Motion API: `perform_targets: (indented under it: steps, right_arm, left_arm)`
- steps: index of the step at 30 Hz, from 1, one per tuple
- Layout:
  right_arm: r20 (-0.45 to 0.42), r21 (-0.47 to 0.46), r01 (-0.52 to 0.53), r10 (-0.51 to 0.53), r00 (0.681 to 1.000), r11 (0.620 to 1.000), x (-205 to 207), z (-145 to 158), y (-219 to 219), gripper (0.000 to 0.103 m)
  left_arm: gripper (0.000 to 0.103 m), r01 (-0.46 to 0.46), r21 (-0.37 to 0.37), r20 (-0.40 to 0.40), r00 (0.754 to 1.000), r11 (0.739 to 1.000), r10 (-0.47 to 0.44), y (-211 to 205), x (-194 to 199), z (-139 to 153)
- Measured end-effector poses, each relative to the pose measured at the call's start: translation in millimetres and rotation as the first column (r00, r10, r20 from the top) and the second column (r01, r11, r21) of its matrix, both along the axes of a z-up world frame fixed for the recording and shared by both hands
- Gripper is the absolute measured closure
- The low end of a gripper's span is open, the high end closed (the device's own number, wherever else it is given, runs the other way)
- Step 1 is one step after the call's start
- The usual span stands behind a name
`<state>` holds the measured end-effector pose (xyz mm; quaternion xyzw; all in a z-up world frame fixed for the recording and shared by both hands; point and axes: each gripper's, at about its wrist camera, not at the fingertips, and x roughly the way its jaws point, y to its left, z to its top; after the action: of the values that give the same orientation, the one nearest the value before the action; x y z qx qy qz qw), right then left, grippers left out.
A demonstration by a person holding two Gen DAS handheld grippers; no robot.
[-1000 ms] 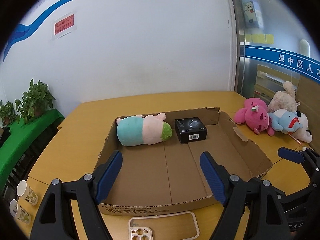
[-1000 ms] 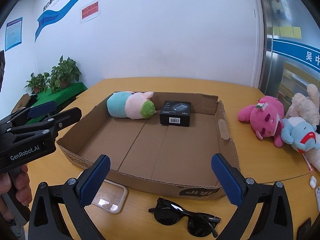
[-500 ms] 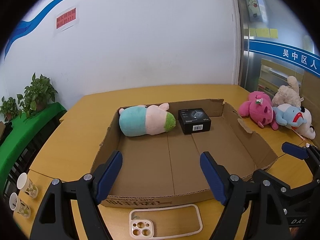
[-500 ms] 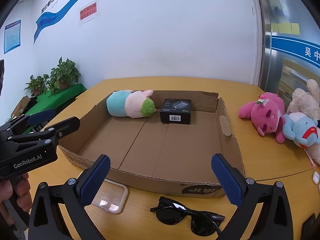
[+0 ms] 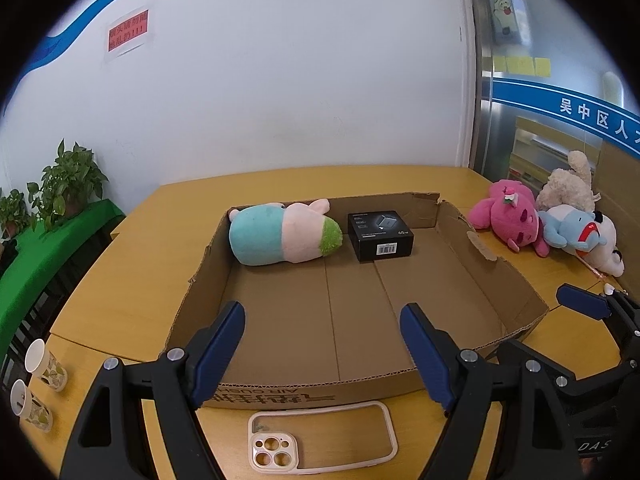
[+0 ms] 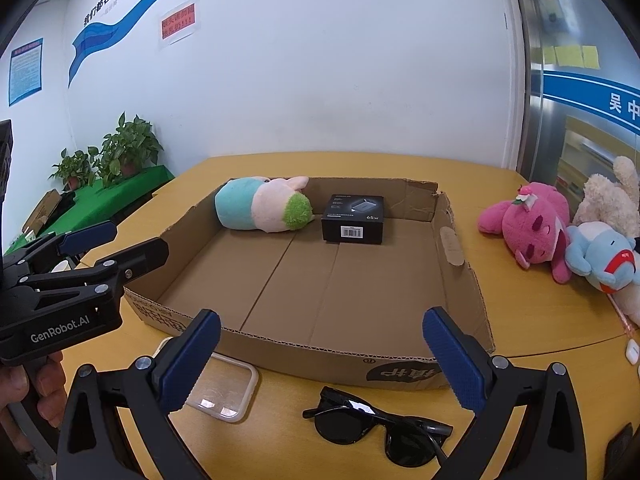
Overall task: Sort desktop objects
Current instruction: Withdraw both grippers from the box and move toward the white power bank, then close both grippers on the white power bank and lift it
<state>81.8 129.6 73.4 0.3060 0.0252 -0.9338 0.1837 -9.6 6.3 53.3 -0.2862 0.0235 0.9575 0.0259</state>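
A shallow cardboard tray (image 5: 472,240) (image 6: 452,240) lies on the yellow table, holding a teal-and-pink plush (image 5: 284,232) (image 6: 262,206) and a black box (image 5: 380,234) (image 6: 354,218) at its far end. My left gripper (image 5: 322,332) stands open over the tray's near wall, nothing between its fingers. A clear phone case (image 5: 320,436) (image 6: 222,390) lies just below it on the table. My right gripper (image 6: 320,340) is open and empty over the tray's near edge, with black sunglasses (image 6: 376,428) on the table beneath it.
A pink plush (image 5: 508,218) (image 6: 532,226), a blue plush (image 5: 568,228) (image 6: 600,256) and a cream plush (image 5: 568,188) lie right of the tray. Two paper cups (image 5: 38,384) stand at the table's left edge. Potted plants (image 6: 108,156) sit on a green surface beyond. A hand (image 6: 24,392) grips the left tool.
In the left wrist view the scene has slid slightly up and the phone case shows more fully. The right wrist view is nearly unchanged. Both grippers stay open.
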Motion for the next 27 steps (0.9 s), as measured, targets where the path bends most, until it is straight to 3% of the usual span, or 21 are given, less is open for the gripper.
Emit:
perform_targets:
  steps: [9, 16, 22, 24, 27]
  right_arm:
    - [0.004, 0.016, -0.018, 0.018, 1.0, 1.0, 3, -4, 6, 0.0]
    - [0.09, 0.021, -0.041, 0.039, 0.995, 0.999, 27, -44, 65, 0.0]
    - [0.28, -0.01, -0.025, 0.027, 0.96, 1.0, 52, -95, 121, 0.0]
    - [0.333, 0.024, -0.045, 0.034, 0.942, 0.999, 56, -111, 127, 0.0]
    - [0.382, 0.062, -0.065, 0.036, 0.924, 0.996, 60, -128, 123, 0.0]
  left_arm:
    - [0.023, 0.027, 0.045, 0.044, 0.999, 0.999, -0.029, 1, 0, -11]
    - [0.023, 0.153, 0.128, 0.169, 0.97, 0.98, -0.173, 17, 10, -46]
    - [0.023, 0.314, 0.26, 0.308, 0.87, 0.913, -0.386, 45, 25, -90]
    - [0.024, 0.357, 0.321, 0.345, 0.819, 0.877, -0.46, 56, 28, -103]
    - [0.024, 0.373, 0.403, 0.377, 0.764, 0.836, -0.523, 64, 30, -116]
